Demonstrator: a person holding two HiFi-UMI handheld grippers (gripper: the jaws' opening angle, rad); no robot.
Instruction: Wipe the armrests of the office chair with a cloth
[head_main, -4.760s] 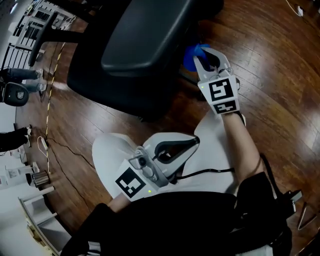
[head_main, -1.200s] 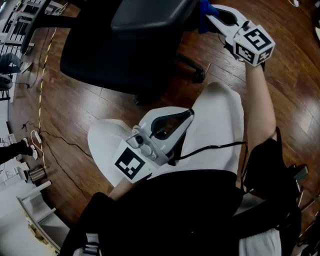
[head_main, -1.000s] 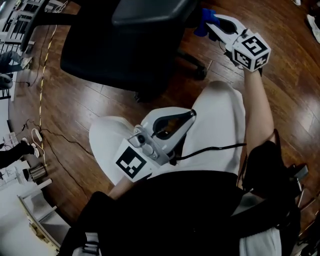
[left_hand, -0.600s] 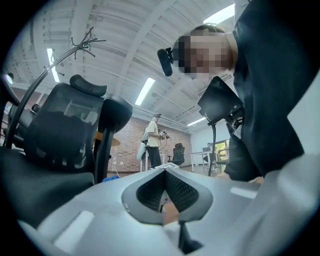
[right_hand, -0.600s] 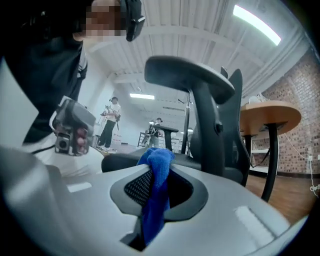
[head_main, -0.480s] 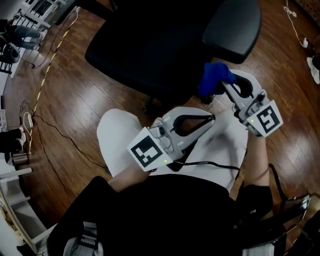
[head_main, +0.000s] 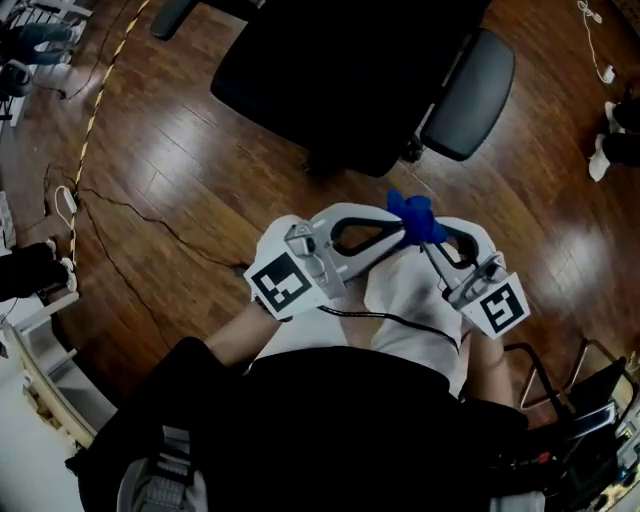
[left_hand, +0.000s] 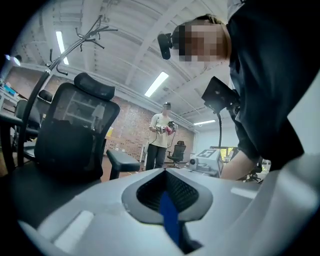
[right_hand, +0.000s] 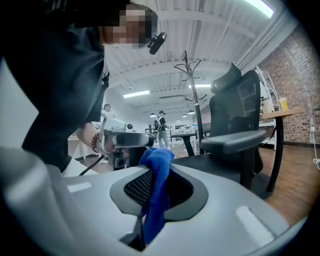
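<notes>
right gripper view shows the right gripper clamped on the blue cloth. the cloth is bunched between its jaws, rises over their tips and hangs down into the slot behind them. just beyond the tips, a little to their left, sits the left gripper, its nose touching the cloth. ahead and to the right of the right gripper stands the chair. one armrest is about level with the jaw tips and well apart from them, so the cloth is apart from the chair.

left gripper view has the left gripper's jaws closed, tips meeting. a narrow blue strip lies in the slot between them, near the base; whether it is the cloth cannot be told. the chair is off to this gripper's left, well apart.

head view looks down on both grippers held over the person's lap. their tips point toward each other, and the cloth is bunched where they meet. the chair lies beyond the tips on the wood floor. its nearer armrest is ahead of the right gripper and apart from it.
</notes>
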